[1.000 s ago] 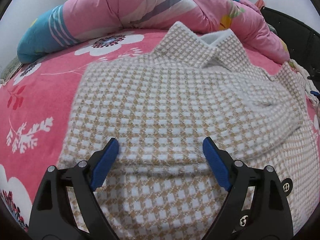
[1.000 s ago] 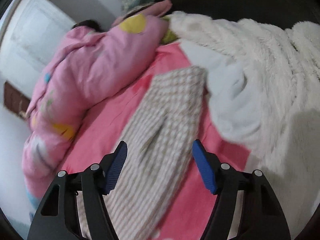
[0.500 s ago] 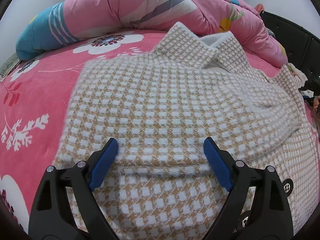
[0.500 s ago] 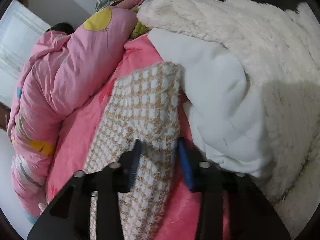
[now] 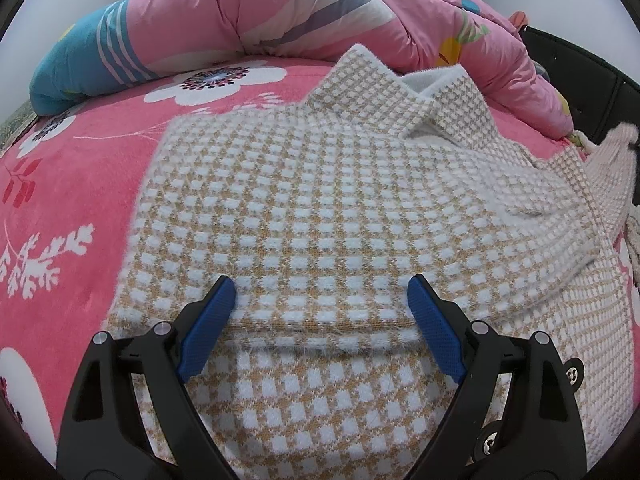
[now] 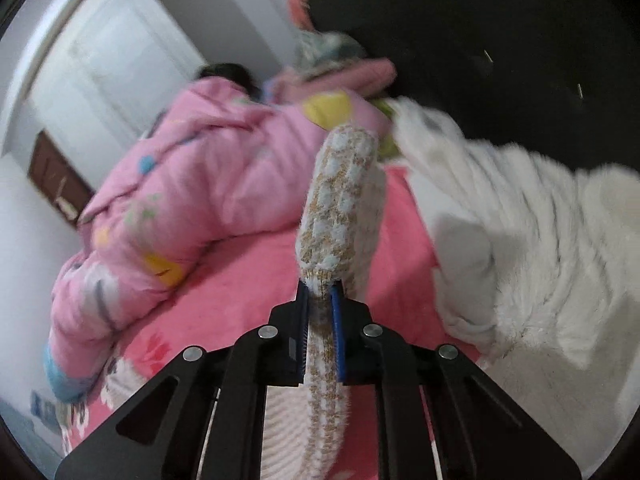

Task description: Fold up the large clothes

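Note:
A tan-and-white checked knit sweater (image 5: 320,216) lies spread on the pink floral bedspread (image 5: 76,184), collar toward the far side, with one sleeve folded across its front. My left gripper (image 5: 322,294) hovers open over the lower part of the sweater, its blue pads wide apart and nothing pinched between them. In the right wrist view my right gripper (image 6: 319,292) is shut on the cuff end of the sweater's sleeve (image 6: 340,208), which stands up above the bed. That lifted sleeve (image 5: 608,172) shows blurred at the far right of the left wrist view.
A rolled pink quilt (image 5: 300,16) with a blue end lies along the far side of the bed. A fluffy white blanket (image 6: 532,232) is piled at the right, against a black headboard (image 6: 500,40). A white door (image 6: 108,60) stands behind.
My right gripper closed on the sleeve's cuff and lifted it off the bed. The left gripper stayed open in the same place over the sweater.

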`<state>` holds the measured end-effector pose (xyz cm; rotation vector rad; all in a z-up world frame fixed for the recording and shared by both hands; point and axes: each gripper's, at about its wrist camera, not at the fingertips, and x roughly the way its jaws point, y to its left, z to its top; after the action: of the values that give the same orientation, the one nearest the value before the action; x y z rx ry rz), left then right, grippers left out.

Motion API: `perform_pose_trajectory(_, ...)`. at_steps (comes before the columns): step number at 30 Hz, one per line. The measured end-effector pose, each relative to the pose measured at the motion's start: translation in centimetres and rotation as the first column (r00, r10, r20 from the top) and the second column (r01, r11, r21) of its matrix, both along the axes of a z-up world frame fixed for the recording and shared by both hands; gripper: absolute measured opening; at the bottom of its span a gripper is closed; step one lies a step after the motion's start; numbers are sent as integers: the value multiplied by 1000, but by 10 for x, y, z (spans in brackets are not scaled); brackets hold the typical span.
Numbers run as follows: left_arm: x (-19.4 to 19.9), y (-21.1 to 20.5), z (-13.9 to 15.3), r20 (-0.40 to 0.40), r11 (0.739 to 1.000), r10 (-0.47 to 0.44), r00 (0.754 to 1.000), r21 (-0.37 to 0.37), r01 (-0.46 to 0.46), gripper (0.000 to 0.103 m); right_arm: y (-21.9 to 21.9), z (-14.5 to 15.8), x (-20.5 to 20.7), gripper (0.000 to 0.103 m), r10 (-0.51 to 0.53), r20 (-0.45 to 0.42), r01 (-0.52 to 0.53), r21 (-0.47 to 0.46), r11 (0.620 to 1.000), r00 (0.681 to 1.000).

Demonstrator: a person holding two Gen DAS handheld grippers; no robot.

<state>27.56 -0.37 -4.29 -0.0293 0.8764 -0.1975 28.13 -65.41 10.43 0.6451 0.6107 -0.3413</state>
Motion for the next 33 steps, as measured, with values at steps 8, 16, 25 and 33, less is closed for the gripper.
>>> perform_pose_trajectory(8,1,3,7,-8,999,-1,1000,-41,1,84,82,81,-12,10,134,108,-123,-105,987,985)
perform_pose_trajectory(16,-17,26,32,24,995,16,1000,-97,-13,84,187,123,1,10,292,116,-266,-199,943,949)
perform_pose_trajectory(25,-53,78,31,43,984,19,999,-178,-11,71,362,91,25,10,551,35,-527,-245,814,834)
perform_pose_trajectory(33,-71,108,23,20,965,-24,1000,-262,28,61,532,-54,26,13,793,-297,-841,-76,536,533)
